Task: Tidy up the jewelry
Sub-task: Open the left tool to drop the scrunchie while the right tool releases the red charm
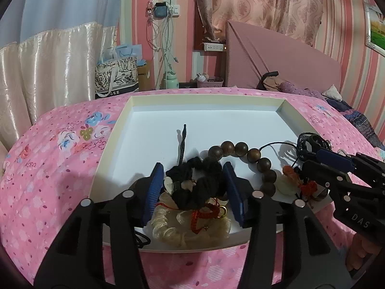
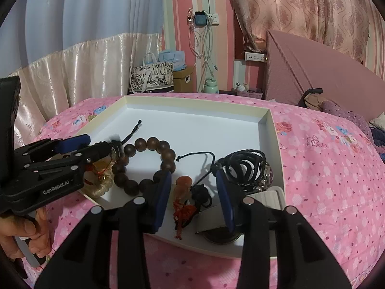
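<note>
The tray [image 1: 113, 149] looks like matt white cardboard with a smooth floor. The bead bracelet [image 2: 154, 159] seems dark polished wood. The scrunchie [image 1: 197, 180] is fuzzy black cloth; beneath it a pale hair tie [image 1: 168, 231] shines like satin. The bedsheet [image 1: 48, 168] is soft printed cotton. Braided black cords [image 2: 243, 166] look leathery.

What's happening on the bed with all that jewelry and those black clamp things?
A person is sorting jewelry in a shallow white tray on a pink bedspread, with a two-finger gripper in each hand. The left gripper stands open around a black scrunchie piled on a cream one. The right gripper stands open around an orange pendant on a black cord. Neither pinches anything. A brown bead bracelet lies between them, and black cord bracelets sit near the tray's right wall.
</note>
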A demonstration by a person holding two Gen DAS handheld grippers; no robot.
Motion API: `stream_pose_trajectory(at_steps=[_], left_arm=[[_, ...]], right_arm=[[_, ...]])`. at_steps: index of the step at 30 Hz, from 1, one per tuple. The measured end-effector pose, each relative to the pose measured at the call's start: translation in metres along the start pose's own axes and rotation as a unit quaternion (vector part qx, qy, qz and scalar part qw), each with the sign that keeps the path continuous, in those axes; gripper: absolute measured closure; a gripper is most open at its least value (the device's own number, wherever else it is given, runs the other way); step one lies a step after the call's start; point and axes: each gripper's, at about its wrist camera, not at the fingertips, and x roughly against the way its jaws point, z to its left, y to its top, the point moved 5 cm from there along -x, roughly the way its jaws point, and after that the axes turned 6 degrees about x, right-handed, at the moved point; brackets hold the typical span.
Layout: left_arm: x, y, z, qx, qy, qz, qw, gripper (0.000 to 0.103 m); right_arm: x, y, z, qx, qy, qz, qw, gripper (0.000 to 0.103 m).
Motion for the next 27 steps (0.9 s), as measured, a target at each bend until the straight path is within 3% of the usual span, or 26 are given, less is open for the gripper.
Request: stream_pose_trajectory(at_steps=[3,5,9,16,22,27], left_arm=[[0.000,0.000,0.000,0.000,0.000,0.000,1.0000,0.047],[-0.001,0.000,0.001,0.000,0.001,0.001,1.0000,0.036],[0.001,0.000,0.002,0.004,0.005,-0.005,1.0000,0.033],[0.004,-0.001,0.002,0.002,0.008,-0.012,0.9999,0.025],[0.006,0.000,0.004,0.006,0.010,-0.020,0.9997,0.014],[0.010,-0.001,0.007,0.013,0.010,-0.026,0.9995,0.008]], right_arm=[[0.001,0.000,0.000,-0.003,0.001,-0.001,1.000,0.064],[0.000,0.000,0.000,-0.004,0.001,-0.001,1.000,0.064],[0.000,-0.001,-0.002,-0.009,0.002,-0.001,1.000,0.061],[0.004,0.001,-0.004,-0.008,-0.005,-0.010,1.000,0.044],[0.003,0.001,-0.004,-0.007,-0.009,-0.008,1.000,0.043],[0.006,0.002,-0.003,-0.003,-0.017,-0.016,1.000,0.032]])
